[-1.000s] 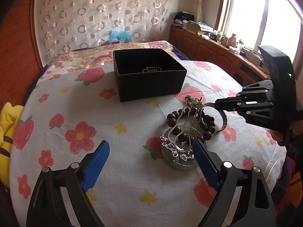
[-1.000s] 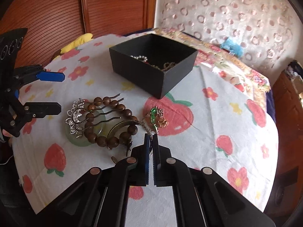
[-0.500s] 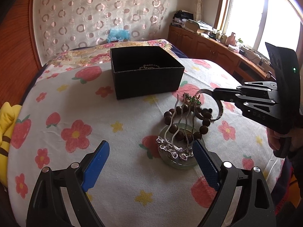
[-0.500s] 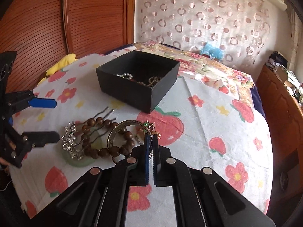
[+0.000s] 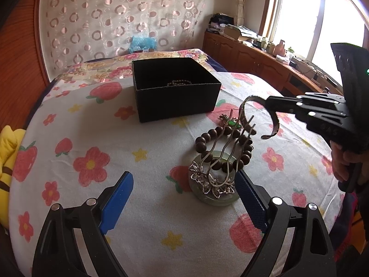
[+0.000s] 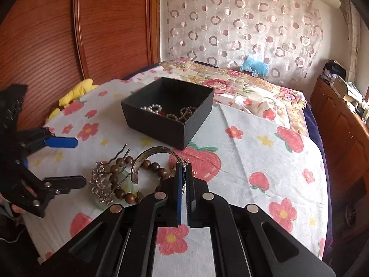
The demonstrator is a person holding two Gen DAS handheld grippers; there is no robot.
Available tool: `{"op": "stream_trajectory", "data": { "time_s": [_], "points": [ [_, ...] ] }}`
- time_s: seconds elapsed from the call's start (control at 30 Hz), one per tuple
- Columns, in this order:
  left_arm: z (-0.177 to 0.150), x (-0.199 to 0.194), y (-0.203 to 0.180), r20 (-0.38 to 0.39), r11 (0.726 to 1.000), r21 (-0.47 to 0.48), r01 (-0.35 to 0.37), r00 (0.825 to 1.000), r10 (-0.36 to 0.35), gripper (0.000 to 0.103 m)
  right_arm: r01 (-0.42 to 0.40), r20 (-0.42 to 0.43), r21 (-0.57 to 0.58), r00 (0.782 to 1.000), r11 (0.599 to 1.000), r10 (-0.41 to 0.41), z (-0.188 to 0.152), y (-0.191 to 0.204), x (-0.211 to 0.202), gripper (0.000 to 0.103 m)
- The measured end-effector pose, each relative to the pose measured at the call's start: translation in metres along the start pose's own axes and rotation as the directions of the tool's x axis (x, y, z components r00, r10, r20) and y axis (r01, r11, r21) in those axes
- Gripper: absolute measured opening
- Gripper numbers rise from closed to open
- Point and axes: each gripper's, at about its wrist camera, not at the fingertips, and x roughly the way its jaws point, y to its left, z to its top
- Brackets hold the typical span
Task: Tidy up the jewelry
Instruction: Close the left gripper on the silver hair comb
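My right gripper (image 6: 183,173) is shut on a silver open cuff bangle (image 6: 147,158) and holds it in the air above the jewelry pile; the bangle also shows in the left wrist view (image 5: 259,113). On the floral cloth lie a brown bead bracelet (image 5: 221,147), a silver hair comb (image 5: 214,184) and a pale green jade bangle (image 5: 214,198). A black box (image 5: 175,92) with chains and pearls (image 6: 170,110) stands behind. My left gripper (image 5: 182,198) is open and empty, low in front of the pile.
A small green and gold brooch (image 5: 231,121) lies by the beads. A yellow plush toy (image 5: 9,152) sits at the left edge. A wooden headboard (image 6: 110,23) and a curtain stand behind. Wooden cabinets (image 5: 253,57) run under the window on the right.
My right gripper has lifted the silver bangle up off the pile and higher above the cloth. The left gripper stays open in much the same place.
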Motion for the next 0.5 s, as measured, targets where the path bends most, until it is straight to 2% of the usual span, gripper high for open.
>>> {"op": "stream_trajectory", "data": {
  "time_s": [0.2, 0.5],
  "points": [
    [0.002, 0.007, -0.008, -0.020, 1.000, 0.023, 0.005, 1.000, -0.005, 0.086, 0.016, 0.027, -0.001, 0.999, 1.000, -0.016, 0.006, -0.003, -0.010, 0.003],
    [0.006, 0.027, -0.024, -0.078, 0.997, 0.068, 0.036, 0.996, -0.031, 0.086, 0.039, 0.020, 0.014, 0.999, 0.999, -0.040, 0.001, -0.013, -0.008, 0.003]
  ]
}}
